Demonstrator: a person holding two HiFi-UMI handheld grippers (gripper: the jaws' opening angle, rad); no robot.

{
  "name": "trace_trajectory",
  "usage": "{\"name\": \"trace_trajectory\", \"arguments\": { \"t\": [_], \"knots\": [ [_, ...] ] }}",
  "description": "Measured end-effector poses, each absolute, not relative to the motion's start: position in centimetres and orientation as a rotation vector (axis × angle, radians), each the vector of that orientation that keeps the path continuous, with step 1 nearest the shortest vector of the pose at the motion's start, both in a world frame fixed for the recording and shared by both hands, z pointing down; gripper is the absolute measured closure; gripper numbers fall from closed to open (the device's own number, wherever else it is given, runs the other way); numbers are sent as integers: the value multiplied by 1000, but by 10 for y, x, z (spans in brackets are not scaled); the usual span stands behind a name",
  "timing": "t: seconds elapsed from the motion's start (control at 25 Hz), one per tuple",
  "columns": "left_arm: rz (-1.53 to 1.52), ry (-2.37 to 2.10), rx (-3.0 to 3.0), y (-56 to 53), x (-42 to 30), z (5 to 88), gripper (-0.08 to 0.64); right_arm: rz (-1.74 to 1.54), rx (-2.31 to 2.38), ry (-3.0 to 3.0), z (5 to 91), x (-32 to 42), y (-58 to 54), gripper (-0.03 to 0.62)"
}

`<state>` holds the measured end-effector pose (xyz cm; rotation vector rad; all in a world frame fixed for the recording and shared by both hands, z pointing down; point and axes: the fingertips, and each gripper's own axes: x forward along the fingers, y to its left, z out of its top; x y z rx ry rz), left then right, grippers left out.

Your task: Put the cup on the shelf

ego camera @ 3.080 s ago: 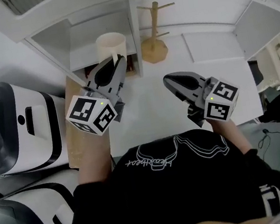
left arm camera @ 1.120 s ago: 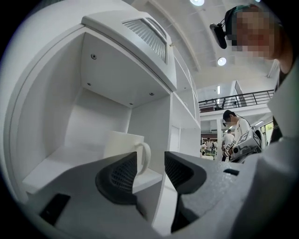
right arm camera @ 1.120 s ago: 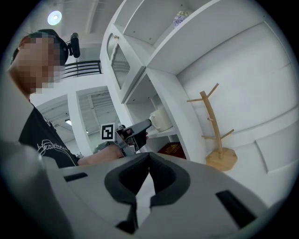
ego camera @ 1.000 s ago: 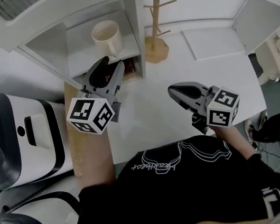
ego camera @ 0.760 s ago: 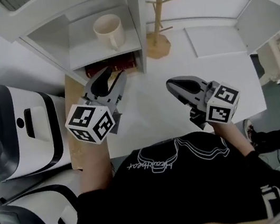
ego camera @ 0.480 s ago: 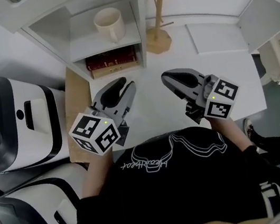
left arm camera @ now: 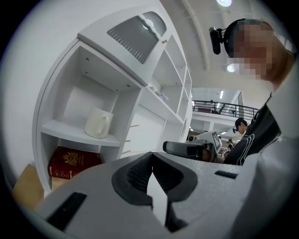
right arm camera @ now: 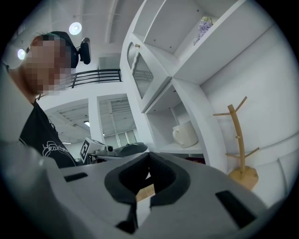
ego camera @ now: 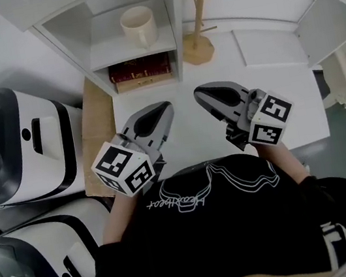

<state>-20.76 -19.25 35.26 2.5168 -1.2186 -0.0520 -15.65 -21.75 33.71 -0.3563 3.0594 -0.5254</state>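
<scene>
Your left gripper and right gripper are clenched empty; swinging either toward the shelf could topple the cup.

Each unit, left gripper and right gripper, has a light-grey moulded shell that tapers toward the jaw tips. The inner pads are dark grey and ribbed. At the rear of each unit sits a white marker cube with black square patterns. The person wears a black short-sleeved top with a white line print, black-and-white straps and a black head-mounted camera.
</scene>
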Motion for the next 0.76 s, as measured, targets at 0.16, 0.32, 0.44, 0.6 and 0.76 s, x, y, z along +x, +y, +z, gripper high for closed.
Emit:
{"name": "trace_trajectory", "arguments": {
  "t": [0.16, 0.32, 0.44, 0.6, 0.76],
  "knots": [
    [-66, -1208, 2517, -193, -206, 353, 555, -537, -366, 3066, 341, -156, -217, 586],
    [-62, -1206, 2516, -196, -205, 354, 555, -536, -379, 3069, 341, -154, -219, 586],
    [-66, -1199, 2513, -197, -204, 355, 555, -534, -382, 3071, 342, -154, -219, 586],
    [-60, -1195, 2515, -200, -203, 355, 555, -537, -384, 3074, 343, -153, -220, 586],
    [-58, -1190, 2508, -202, -204, 358, 555, -540, -390, 3076, 345, -154, -222, 586]
  ]
}}
